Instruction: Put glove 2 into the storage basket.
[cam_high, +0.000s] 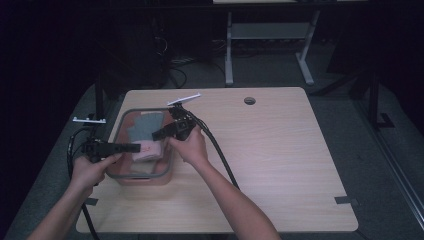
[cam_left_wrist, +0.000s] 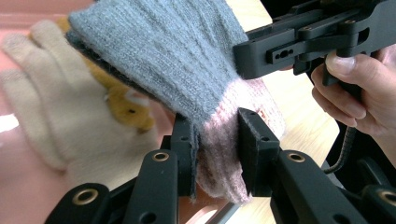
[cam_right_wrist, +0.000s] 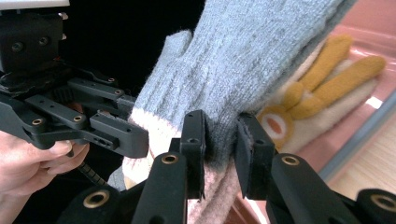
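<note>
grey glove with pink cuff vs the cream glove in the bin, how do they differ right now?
The grey knitted glove with the pink cuff is lifted, clamped at its cuff by the left gripper and the right gripper; the cream knitted glove with the orange animal patch lies flat in the pink bin, untouched. The grey one is plain; the cream one carries an orange figure. Both are knitted and fingered.

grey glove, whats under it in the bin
Under the grey glove lie a cream glove and a mustard-fingered one; the glove hides their cuffs.
</note>
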